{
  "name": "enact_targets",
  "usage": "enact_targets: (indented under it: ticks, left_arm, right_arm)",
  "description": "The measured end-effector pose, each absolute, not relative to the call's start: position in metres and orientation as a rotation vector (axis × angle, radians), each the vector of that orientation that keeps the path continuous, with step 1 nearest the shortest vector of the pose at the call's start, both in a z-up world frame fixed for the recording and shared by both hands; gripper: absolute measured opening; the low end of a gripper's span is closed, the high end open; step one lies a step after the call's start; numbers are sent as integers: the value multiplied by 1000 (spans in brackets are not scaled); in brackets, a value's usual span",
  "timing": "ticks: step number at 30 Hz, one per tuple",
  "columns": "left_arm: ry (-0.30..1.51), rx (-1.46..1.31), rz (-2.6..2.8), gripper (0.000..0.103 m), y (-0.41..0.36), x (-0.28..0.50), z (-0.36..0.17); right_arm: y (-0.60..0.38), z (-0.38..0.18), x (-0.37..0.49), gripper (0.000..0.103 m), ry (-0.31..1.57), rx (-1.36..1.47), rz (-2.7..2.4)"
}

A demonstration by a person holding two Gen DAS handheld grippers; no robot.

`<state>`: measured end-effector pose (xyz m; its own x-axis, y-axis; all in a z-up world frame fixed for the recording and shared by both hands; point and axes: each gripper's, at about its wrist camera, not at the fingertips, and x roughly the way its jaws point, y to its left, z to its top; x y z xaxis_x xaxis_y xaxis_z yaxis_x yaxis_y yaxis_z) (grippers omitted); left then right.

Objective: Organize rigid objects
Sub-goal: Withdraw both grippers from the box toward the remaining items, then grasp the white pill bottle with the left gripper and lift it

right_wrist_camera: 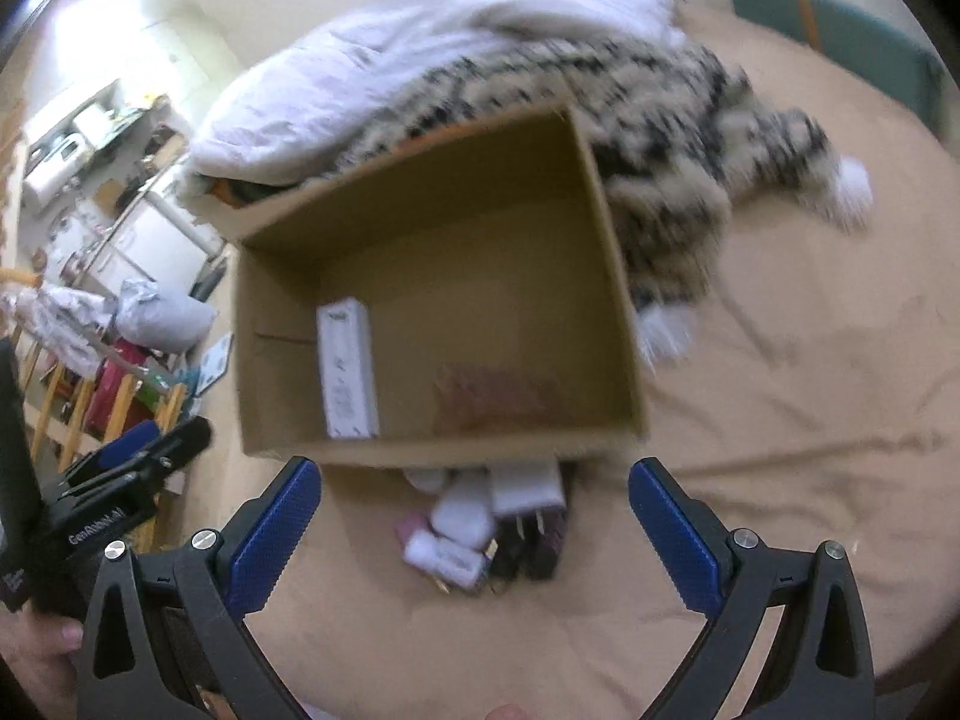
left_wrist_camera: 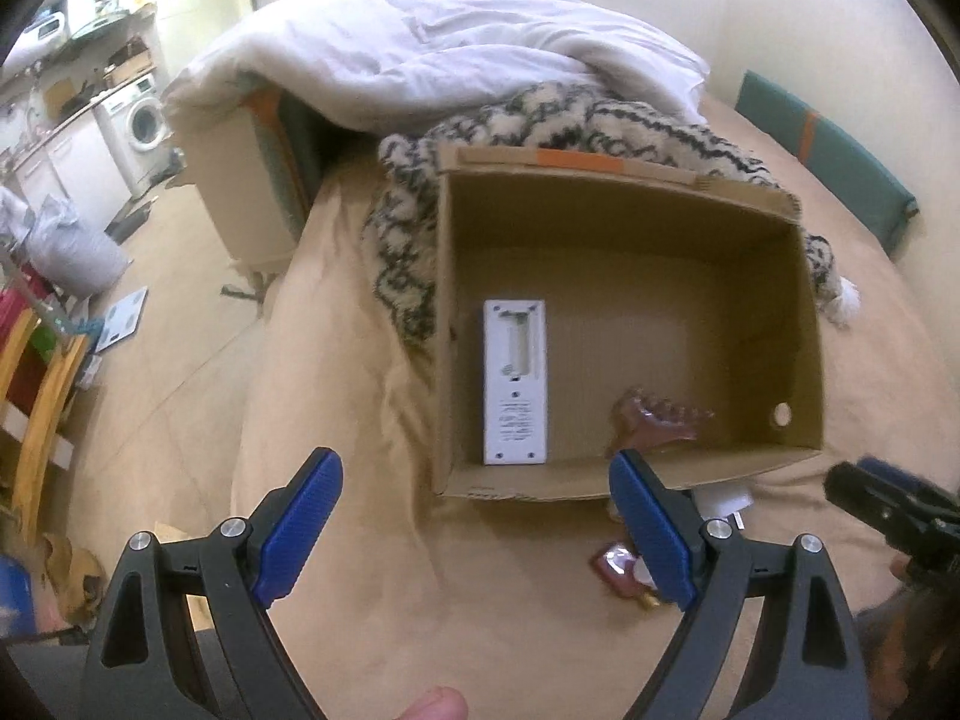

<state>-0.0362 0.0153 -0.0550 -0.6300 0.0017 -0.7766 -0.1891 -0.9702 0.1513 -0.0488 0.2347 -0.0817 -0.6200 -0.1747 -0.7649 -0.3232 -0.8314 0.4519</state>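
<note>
1. The box sits open on the bed — brown cardboard, with a white remote and a reddish clip inside.
2. The remote lies flat by the left wall, its long axis running away from me.
3. My left gripper and right gripper are both spread wide — holding nothing.

We see a white duvet heaped on the bed, a patterned blanket just below the duvet, a green cushion right of it, and a washing machine far left.
</note>
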Motion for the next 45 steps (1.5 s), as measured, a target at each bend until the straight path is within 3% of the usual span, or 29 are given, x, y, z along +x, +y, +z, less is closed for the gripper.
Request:
enact_targets:
  ticks: [5, 17, 26, 37, 39, 43, 44, 45]
  left_arm:
    - [256, -1375, 2715, 89, 0, -37, -67]
    - [286, -1647, 2514, 89, 18, -29, -128]
    - [718, -1567, 2330, 87, 110, 5, -171]
    - [914, -1541, 2287, 83, 160, 6, -201]
    - [921, -1563, 2287, 71, 161, 3, -206]
    - [913, -1591, 2271, 62, 161, 0, -210]
    - [917, -1578, 2273, 45, 161, 1, -209]
    - [922, -1574, 2267, 44, 162, 1, -208]
  right_arm:
    - [241, -93, -49, 103, 918, -1350, 2564]
    - [249, -105, -49, 103, 1007, -1378, 2483]
    - [268, -106, -42, 103, 1098, -1329, 2422]
    - [286, -106, -33, 103, 1187, -1286, 2378]
    - [289, -106, -32, 103, 1206, -1278, 2375]
    - [290, -104, -30, 103, 1209, -1265, 2381]
    - [290, -104, -30, 103, 1211, -1265, 2381]
    - [290, -104, -30, 103, 1214, -1265, 2381]
